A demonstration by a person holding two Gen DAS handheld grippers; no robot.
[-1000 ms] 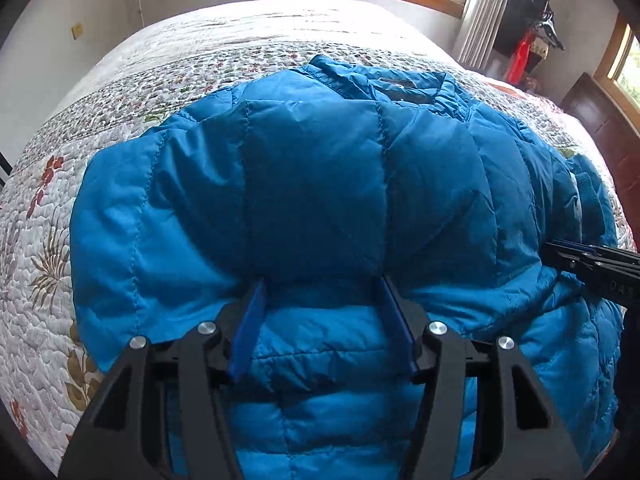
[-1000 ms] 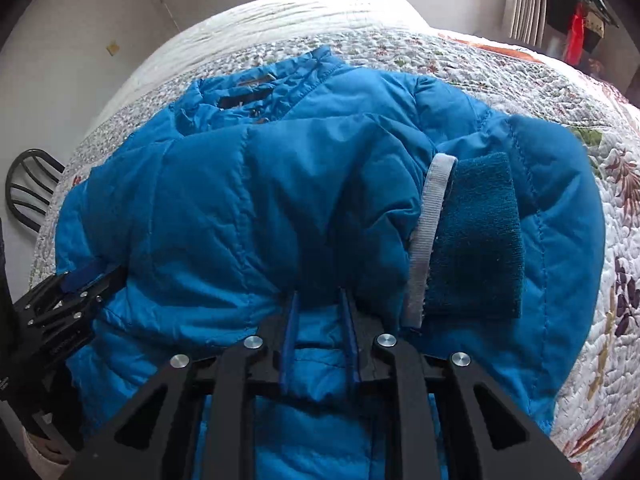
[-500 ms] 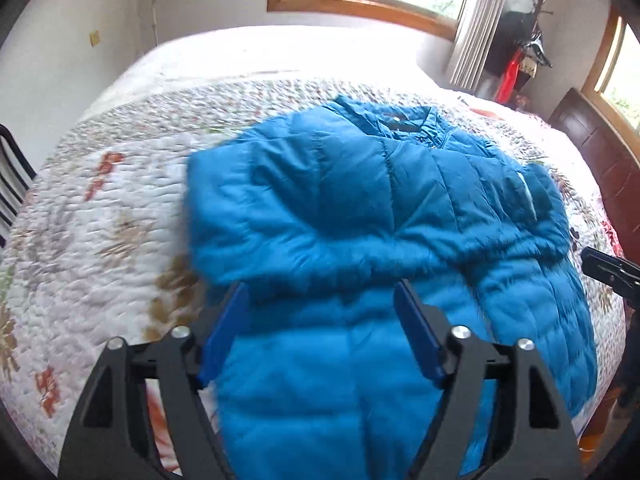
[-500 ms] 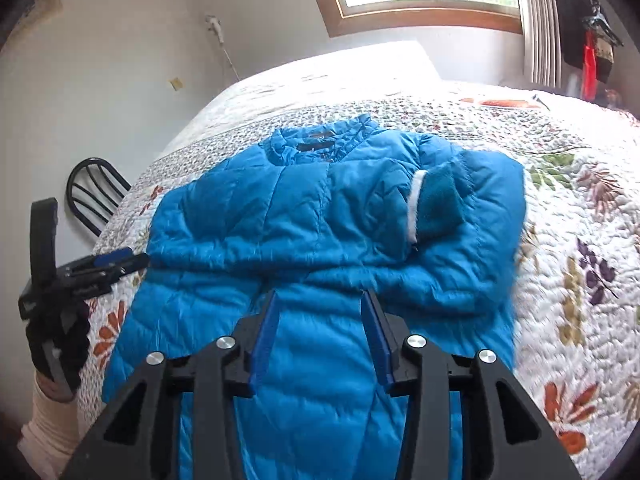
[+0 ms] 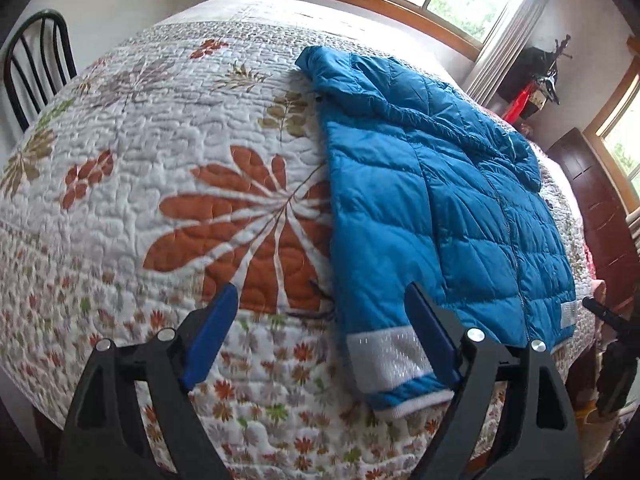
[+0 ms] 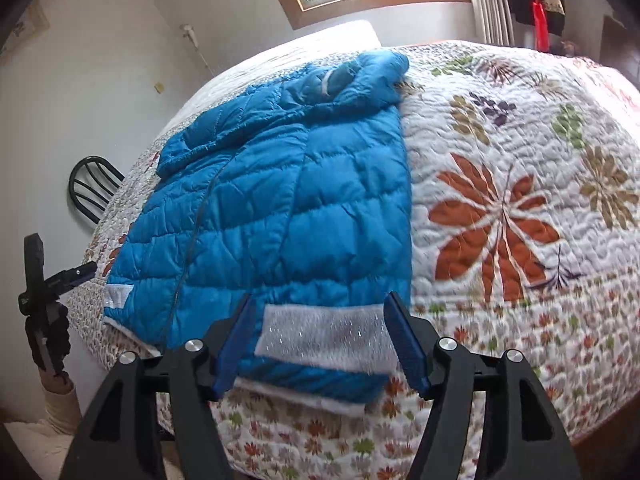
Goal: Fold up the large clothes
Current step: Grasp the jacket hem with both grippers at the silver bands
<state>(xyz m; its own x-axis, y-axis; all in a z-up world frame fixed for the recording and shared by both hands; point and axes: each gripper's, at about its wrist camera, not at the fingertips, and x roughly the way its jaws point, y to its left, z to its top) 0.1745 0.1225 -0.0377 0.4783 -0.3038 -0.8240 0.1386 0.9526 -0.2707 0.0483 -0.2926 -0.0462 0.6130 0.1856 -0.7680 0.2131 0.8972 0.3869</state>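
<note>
A blue puffer jacket [image 5: 440, 200] [image 6: 280, 208] lies flat on the floral quilt [image 5: 180, 160] [image 6: 500, 160], sleeves folded in across its upper part and hem toward the bed's near edge. My left gripper [image 5: 322, 296] hangs over the quilt by the jacket's left hem corner. Its jaws are opening and nothing is pressed between the pads. My right gripper [image 6: 320, 300] hovers over the right hem corner with its white reflective strip [image 6: 324, 332]. Its jaws are opening too, pads clear of the cloth. Each wrist view catches the other gripper [image 5: 604, 312] [image 6: 64, 280] at its edge.
A black chair [image 5: 36, 64] [image 6: 94, 188] stands by the bed's left side. Dark wooden furniture [image 5: 596, 208] and hanging red and black items [image 5: 532, 92] are at the right. The bed's near edge drops off just below both grippers.
Both grippers let go of the jacket's folded cloth, opened wider and drew back toward the bed's near edge, moving apart to the hem's two corners.
</note>
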